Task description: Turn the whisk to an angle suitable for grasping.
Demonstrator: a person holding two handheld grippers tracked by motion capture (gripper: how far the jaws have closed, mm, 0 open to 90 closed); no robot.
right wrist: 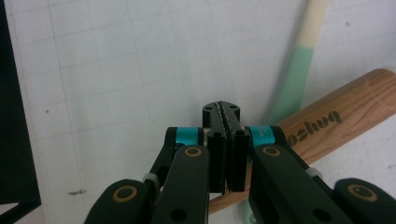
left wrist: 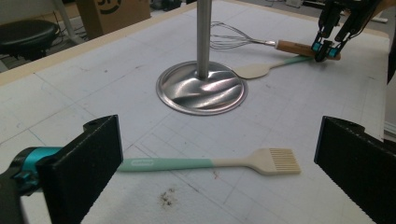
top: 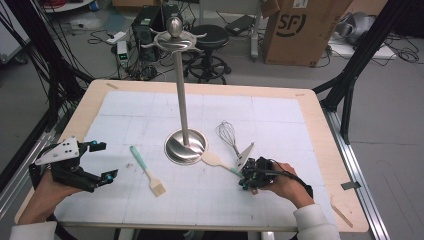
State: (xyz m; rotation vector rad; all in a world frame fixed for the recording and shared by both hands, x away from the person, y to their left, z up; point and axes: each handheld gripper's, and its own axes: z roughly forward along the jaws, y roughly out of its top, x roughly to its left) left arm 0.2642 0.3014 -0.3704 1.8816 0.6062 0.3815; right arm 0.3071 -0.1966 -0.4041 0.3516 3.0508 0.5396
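Black two-jaw left claw (top: 102, 161) with teal bands at the jaw roots, topped by a grey three-cornered plate dotted with dark holes. Black right claw (right wrist: 226, 114), teal collars, brass-ringed screws on the linkage arms, ribbed pads on the jaws. Black cable trailing near the right hand (top: 286, 183). White sleeve cuffs on both arms.

A lab or test room: bundles of black cables (top: 30, 60) hang along the left, computer boxes (top: 150, 25) sit on the grey floor beside a stool (top: 212, 37), with a cardboard box (top: 300, 30) nearby.
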